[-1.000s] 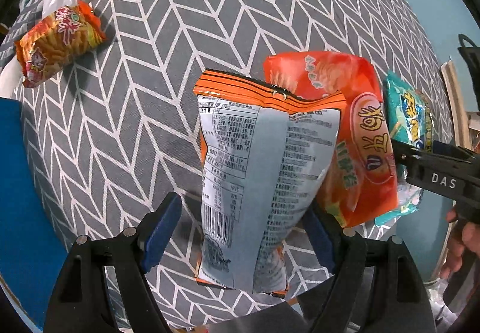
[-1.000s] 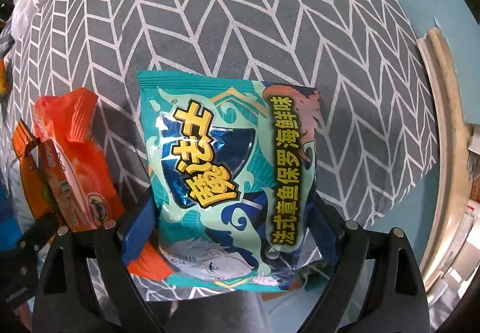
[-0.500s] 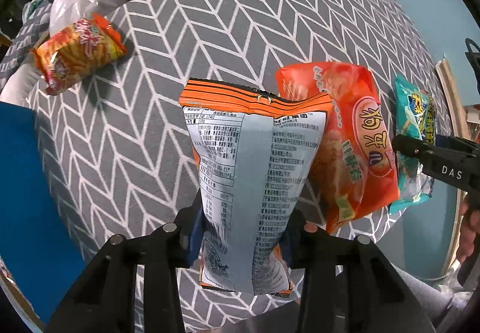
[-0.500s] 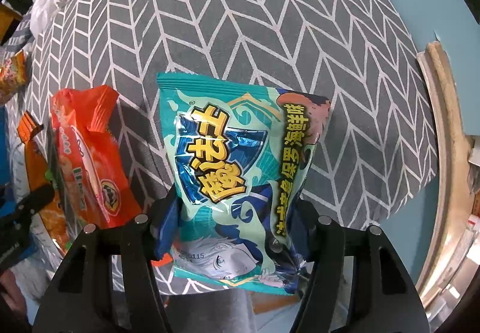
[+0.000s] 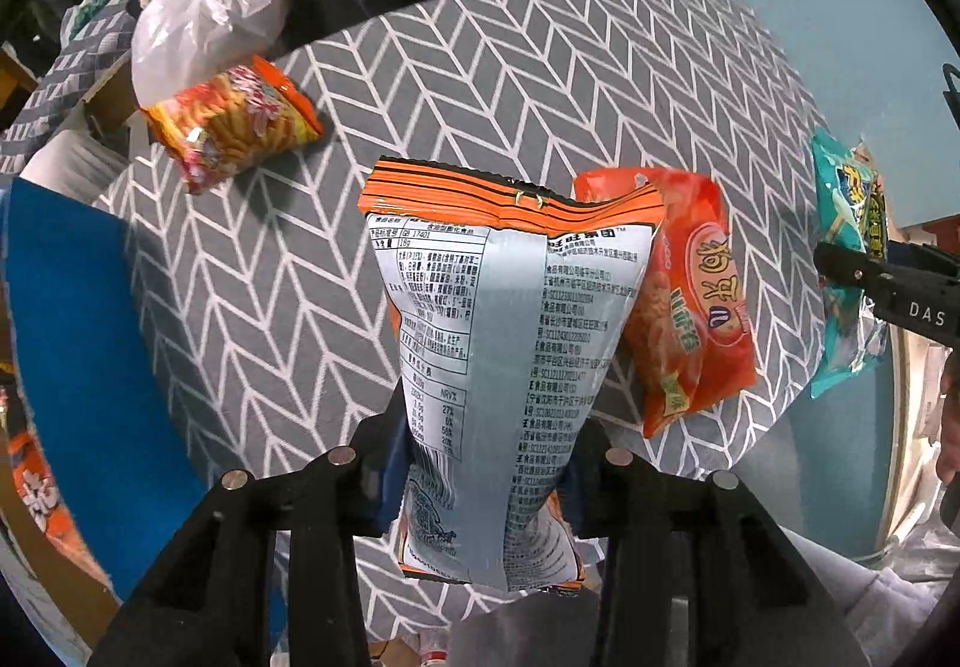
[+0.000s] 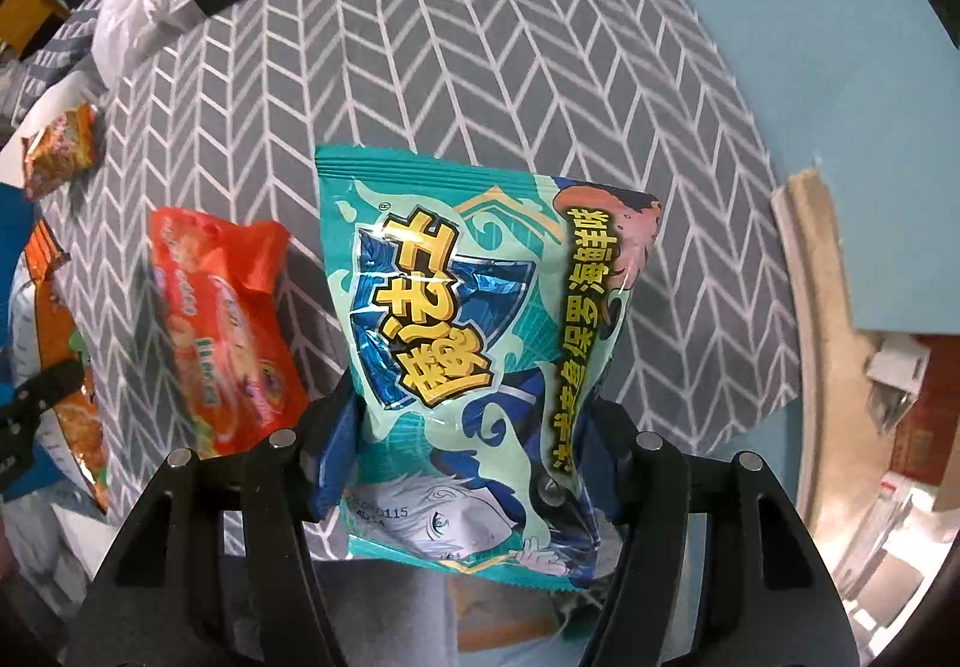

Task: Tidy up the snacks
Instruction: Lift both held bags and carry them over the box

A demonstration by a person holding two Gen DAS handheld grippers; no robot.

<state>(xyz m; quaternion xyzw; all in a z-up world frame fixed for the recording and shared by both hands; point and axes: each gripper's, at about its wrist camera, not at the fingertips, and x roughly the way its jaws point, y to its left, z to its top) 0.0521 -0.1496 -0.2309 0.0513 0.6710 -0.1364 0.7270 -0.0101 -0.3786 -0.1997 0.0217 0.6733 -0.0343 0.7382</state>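
Observation:
My left gripper (image 5: pixel 486 463) is shut on the lower part of a snack bag with orange edges and a silver printed back (image 5: pixel 498 319), which hangs above the round table with a grey herringbone cloth (image 5: pixel 540 66). In the right wrist view, my right gripper (image 6: pixel 474 457) is shut on a teal snack bag with yellow lettering (image 6: pixel 480 319), also held off the cloth. An orange-red snack bag (image 5: pixel 690 295) lies on the table between the two. A yellow-orange snack bag (image 5: pixel 234 126) rests near the far left rim.
A white plastic bag (image 5: pixel 204 6) sits beyond the table's far left edge. A blue surface (image 5: pixel 78 337) lies left of the table, with another orange packet (image 5: pixel 30 475) at its edge. A pale wooden curved rim (image 6: pixel 822 307) stands to the right over teal floor.
Both grippers closed on their bags and rose, lifting the silver-backed bag and the teal bag off the cloth. The table now looks smaller and farther below.

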